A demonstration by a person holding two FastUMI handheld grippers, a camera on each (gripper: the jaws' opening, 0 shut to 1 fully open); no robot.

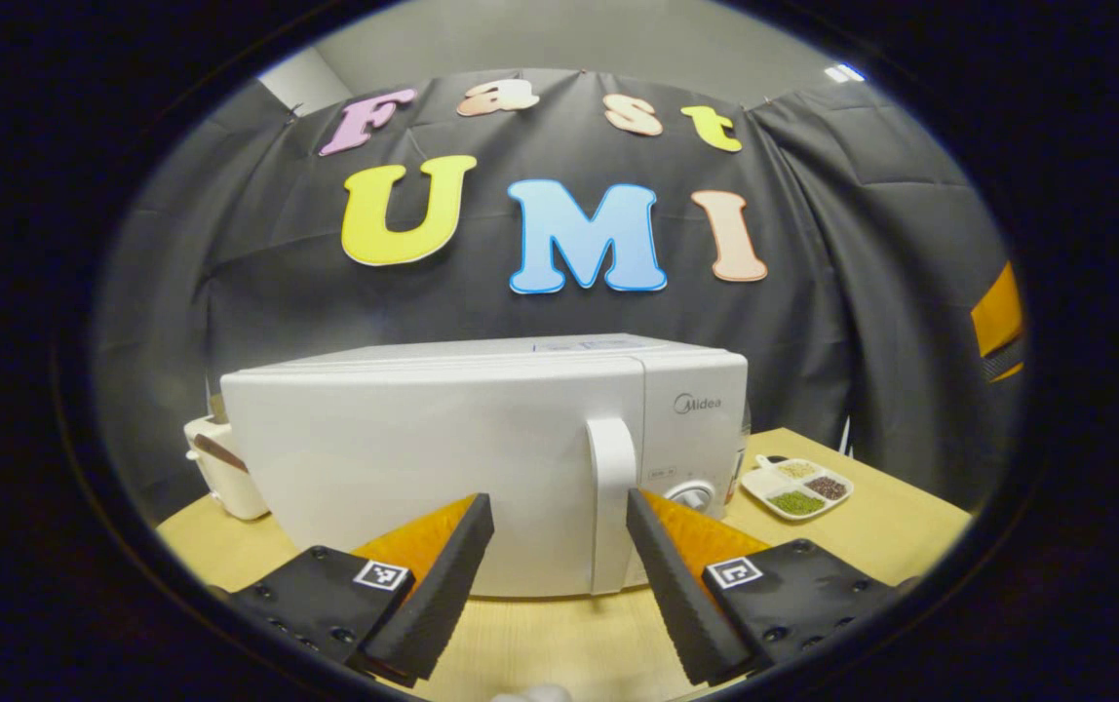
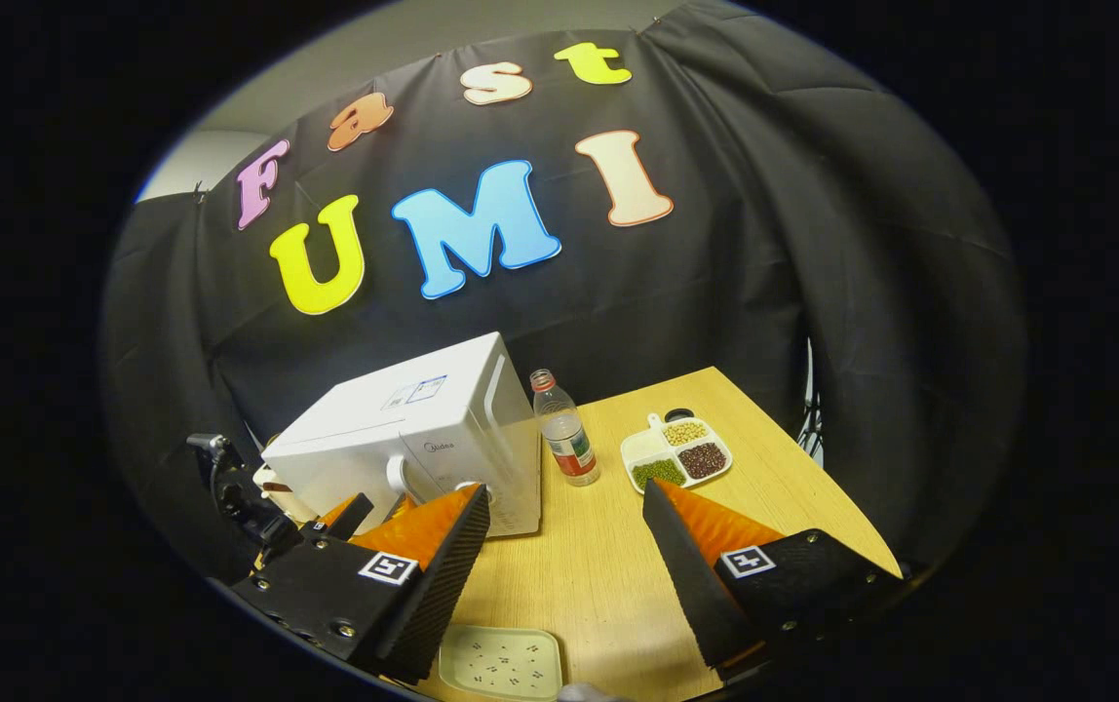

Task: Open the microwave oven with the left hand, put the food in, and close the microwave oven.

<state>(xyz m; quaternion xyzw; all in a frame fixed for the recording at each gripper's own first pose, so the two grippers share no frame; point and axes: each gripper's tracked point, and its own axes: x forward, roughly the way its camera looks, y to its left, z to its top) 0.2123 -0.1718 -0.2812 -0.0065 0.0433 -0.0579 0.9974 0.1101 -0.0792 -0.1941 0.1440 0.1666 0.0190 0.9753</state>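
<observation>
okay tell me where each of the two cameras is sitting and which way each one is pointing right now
Left gripper view: rides on the left gripper, low over the table, facing the closed microwave and its door handle; its own open fingers show at the bottom.
Right gripper view: rides on the right gripper, higher and off to the microwave's control side, looking down across the table at a bottle; its own open fingers show.
Shared: the microwave, table and divided food dish.

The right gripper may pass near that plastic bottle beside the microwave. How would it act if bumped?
The bottle stands upright, tall and narrow, so it probably tips easily. Being round, it would likely roll on the table. It looks light; how full it is, I can't tell.
</observation>
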